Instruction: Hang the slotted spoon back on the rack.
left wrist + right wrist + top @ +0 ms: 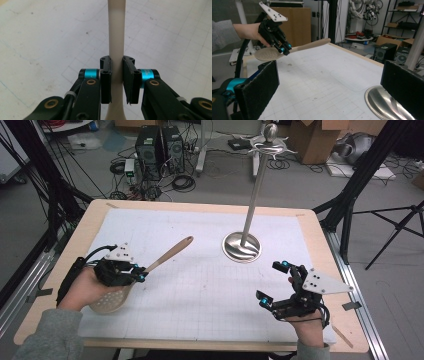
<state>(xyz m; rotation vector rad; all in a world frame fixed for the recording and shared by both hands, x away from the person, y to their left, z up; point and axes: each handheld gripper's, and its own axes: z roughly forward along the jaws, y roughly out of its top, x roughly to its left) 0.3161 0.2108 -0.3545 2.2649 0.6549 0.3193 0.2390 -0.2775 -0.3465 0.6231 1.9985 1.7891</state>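
The left gripper (141, 273) is clamped on the neck of a pale slotted spoon (150, 272), its pads pressing both sides of the handle just above where the shaft widens into the perforated bowl, as the left gripper view shows with the cream shaft (116, 37) running straight up between the black jaws. In the high view the spoon sits toward eight o'clock on the white gridded mat (210, 285), the bowl beside the left hand (82, 287) and the handle tip pointing toward one o'clock, at the metal stand (242, 246) near the table's middle. The right gripper view shows the spoon (294, 48) lifted clear of the mat, handle angled slightly upward. The spoon looks like light, rigid plastic or wood with a smooth finish, so it should weigh little but could pivot or slide in the pads if swung fast; the grip near the bowl leaves the long handle free. The right gripper (274, 282) hovers at about four o'clock with its jaws spread wide and nothing between them, the stand's polished base (387, 105) just ahead of its pads. That stand looks heavy-footed and stable, though its slick surface would make a poor hold.
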